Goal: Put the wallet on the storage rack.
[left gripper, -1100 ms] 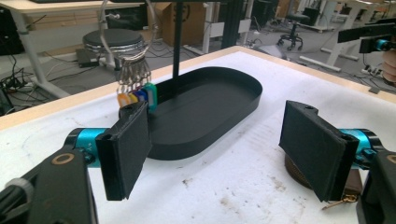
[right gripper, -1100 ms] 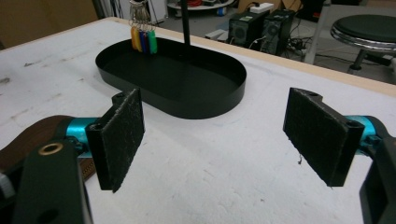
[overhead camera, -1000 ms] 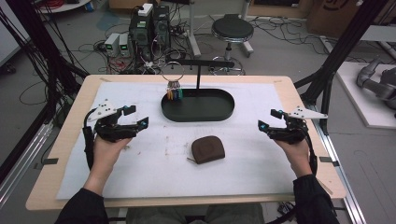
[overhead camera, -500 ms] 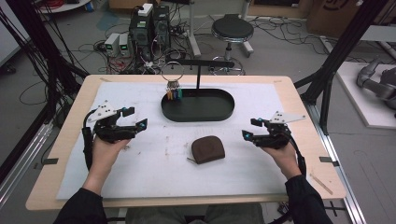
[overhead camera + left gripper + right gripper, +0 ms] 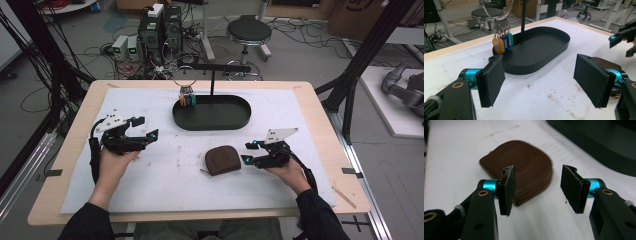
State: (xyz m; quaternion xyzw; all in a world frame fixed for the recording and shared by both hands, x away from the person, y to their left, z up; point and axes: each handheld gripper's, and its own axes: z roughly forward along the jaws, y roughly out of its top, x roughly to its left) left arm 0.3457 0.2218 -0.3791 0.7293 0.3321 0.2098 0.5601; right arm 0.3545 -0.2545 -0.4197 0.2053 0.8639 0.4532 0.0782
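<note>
A brown leather pouch (image 5: 222, 160) lies flat on the white mat, in front of the black oval tray (image 5: 220, 114). My right gripper (image 5: 247, 152) is low over the mat just right of the pouch and points at it. Its jaws have just been closing and stand partly open. In the right gripper view the pouch (image 5: 524, 167) lies just ahead of my right gripper (image 5: 537, 187), with no pad touching it. My left gripper (image 5: 147, 127) hovers wide open and empty at the left. A ring of coloured key tags (image 5: 187, 99) hangs at the tray's left end.
A black T-shaped stand (image 5: 212, 75) rises behind the tray and carries the key ring. In the left gripper view the tags (image 5: 502, 43) hang just over the tray rim (image 5: 541, 67). Beyond the table's far edge stand a stool (image 5: 248, 32), computers and cables.
My right gripper has moved left and down toward the pouch, and its jaws have narrowed. The left hand and the pouch have stayed put.
</note>
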